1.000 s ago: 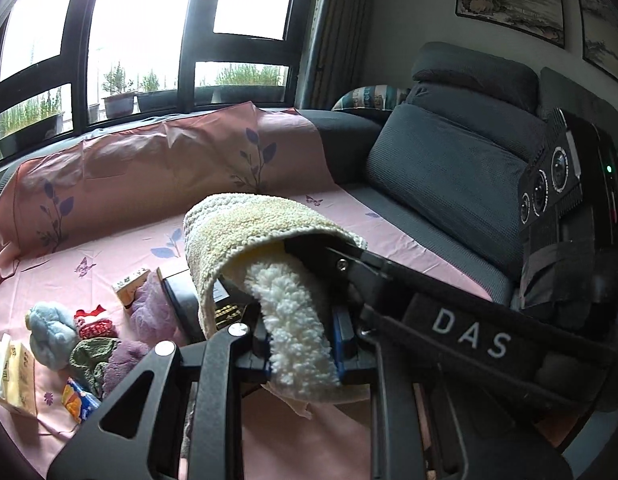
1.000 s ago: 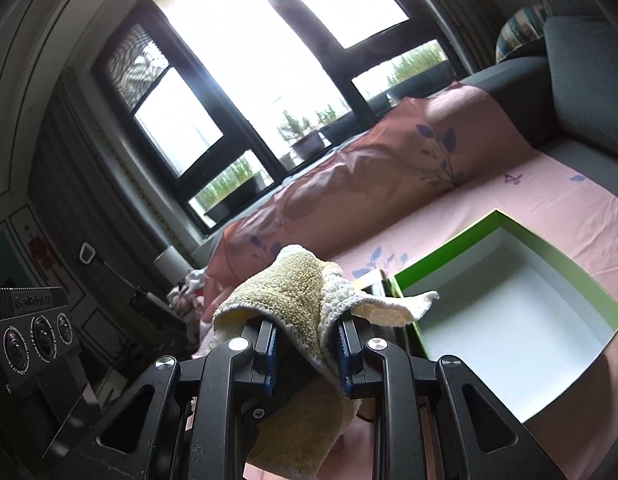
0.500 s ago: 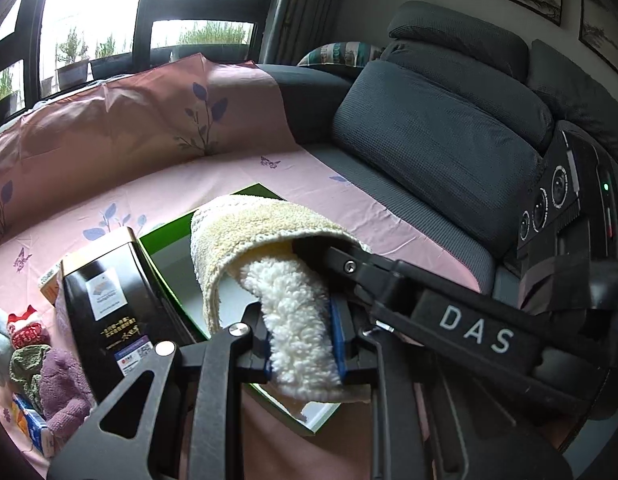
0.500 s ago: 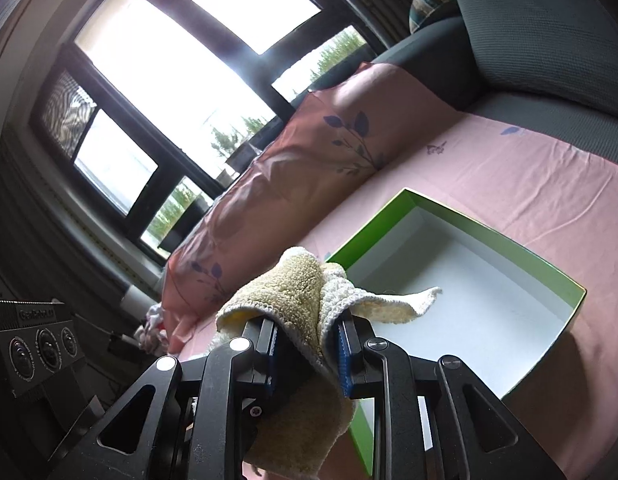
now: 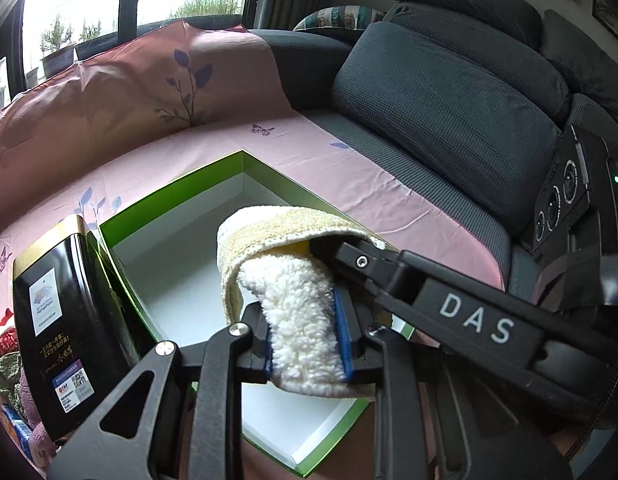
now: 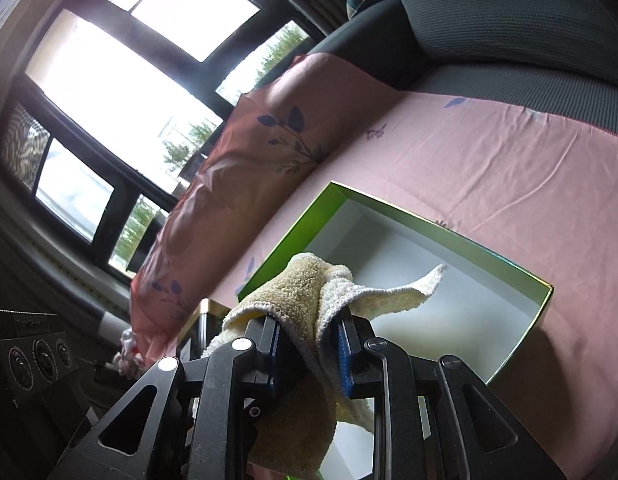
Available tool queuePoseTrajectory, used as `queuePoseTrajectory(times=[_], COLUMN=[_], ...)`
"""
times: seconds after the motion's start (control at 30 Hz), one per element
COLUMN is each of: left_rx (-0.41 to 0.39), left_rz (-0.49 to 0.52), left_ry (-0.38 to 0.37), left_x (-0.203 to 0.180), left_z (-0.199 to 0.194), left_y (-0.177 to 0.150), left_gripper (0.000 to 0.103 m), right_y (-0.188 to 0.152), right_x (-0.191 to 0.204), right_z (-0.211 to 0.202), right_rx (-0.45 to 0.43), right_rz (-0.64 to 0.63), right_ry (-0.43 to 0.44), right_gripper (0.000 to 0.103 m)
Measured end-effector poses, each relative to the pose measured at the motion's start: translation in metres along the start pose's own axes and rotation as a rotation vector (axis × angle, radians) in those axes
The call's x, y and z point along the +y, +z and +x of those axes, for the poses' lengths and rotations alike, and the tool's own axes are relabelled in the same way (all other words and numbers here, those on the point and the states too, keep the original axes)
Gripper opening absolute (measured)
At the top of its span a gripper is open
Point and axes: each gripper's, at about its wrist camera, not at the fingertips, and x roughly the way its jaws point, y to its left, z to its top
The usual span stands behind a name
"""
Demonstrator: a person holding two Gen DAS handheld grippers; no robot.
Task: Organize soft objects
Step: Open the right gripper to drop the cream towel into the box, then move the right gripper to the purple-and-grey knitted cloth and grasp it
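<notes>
A cream and pale yellow fluffy cloth (image 5: 293, 280) is held by both grippers above an open green box with a white inside (image 5: 177, 264). My left gripper (image 5: 307, 348) is shut on one end of the cloth. My right gripper (image 6: 311, 354) is shut on the other end of the cloth (image 6: 305, 292), and its arm crosses the left wrist view (image 5: 449, 312). The box also shows in the right wrist view (image 6: 429, 264), lying on the pink sheet with nothing visible in it.
A black tin with a gold rim (image 5: 57, 320) stands against the box's left side. Small soft toys and packets (image 5: 9, 364) lie at the far left. Dark grey sofa cushions (image 5: 449, 92) rise at the right. A pink flowered sheet (image 6: 489, 168) covers the seat.
Both grippers have carried the cloth to the right, from above the toy pile to above the green box. The box now fills the view below the cloth. Both stay shut.
</notes>
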Motion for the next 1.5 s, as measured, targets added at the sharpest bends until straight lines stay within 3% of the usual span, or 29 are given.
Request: queuePoseTrajectory(times=[0.13, 0.23, 0.27, 0.3, 0.37, 0.4, 0.47, 0.73, 0.93, 1.07, 1.13, 1.33, 1.5], left_rx=[0.001, -0.006, -0.015, -0.027, -0.052, -0.06, -0.069, -0.137, -0.177, -0.183, -0.19, -0.2, -0.212], left_rz=[0.018, 0.035, 0.037, 0.037, 0.034, 0.028, 0.012, -0.067, -0.166, -0.233, -0.273, -0.398, -0.46], left_ry=[0.019, 0.044, 0.06, 0.071, 0.077, 0.076, 0.083, 0.155, 0.274, 0.344, 0.368, 0.392, 0.389], left_x=[-0.003, -0.003, -0.002, 0.0, 0.004, 0.007, 0.013, 0.051, 0.092, 0.118, 0.129, 0.154, 0.165], left_z=[0.001, -0.003, -0.005, -0.008, -0.018, -0.023, -0.033, -0.092, -0.146, -0.176, -0.189, -0.216, -0.233], left_y=[-0.002, -0.004, -0.005, -0.005, -0.006, -0.006, -0.007, -0.027, -0.062, -0.091, -0.106, -0.141, -0.162], left_gripper=[0.035, 0.057, 0.067, 0.073, 0.074, 0.079, 0.087, 0.088, 0.094, 0.098, 0.098, 0.098, 0.098], right_y=[0.002, 0.002, 0.003, 0.002, 0.001, 0.0, -0.001, -0.014, -0.029, -0.026, -0.018, -0.007, -0.003], right_x=[-0.006, -0.005, -0.005, -0.005, -0.003, 0.0, 0.007, 0.046, 0.08, 0.109, 0.121, 0.122, 0.123], right_z=[0.001, 0.0, -0.001, -0.002, -0.006, -0.008, -0.014, -0.031, -0.037, -0.04, -0.027, -0.009, -0.026], right_rx=[0.009, 0.015, 0.018, 0.02, 0.02, 0.022, 0.017, -0.003, -0.02, -0.034, 0.004, 0.105, 0.089], right_rz=[0.018, 0.01, 0.011, 0.016, 0.017, 0.009, -0.001, -0.088, -0.199, -0.324, -0.373, -0.372, -0.406], right_ry=[-0.019, -0.042, -0.056, -0.071, -0.095, -0.097, -0.08, -0.082, -0.089, -0.17, -0.194, -0.342, -0.461], right_gripper=[0.025, 0.026, 0.035, 0.056, 0.084, 0.085, 0.085, 0.086, 0.086, 0.086, 0.09, 0.09, 0.09])
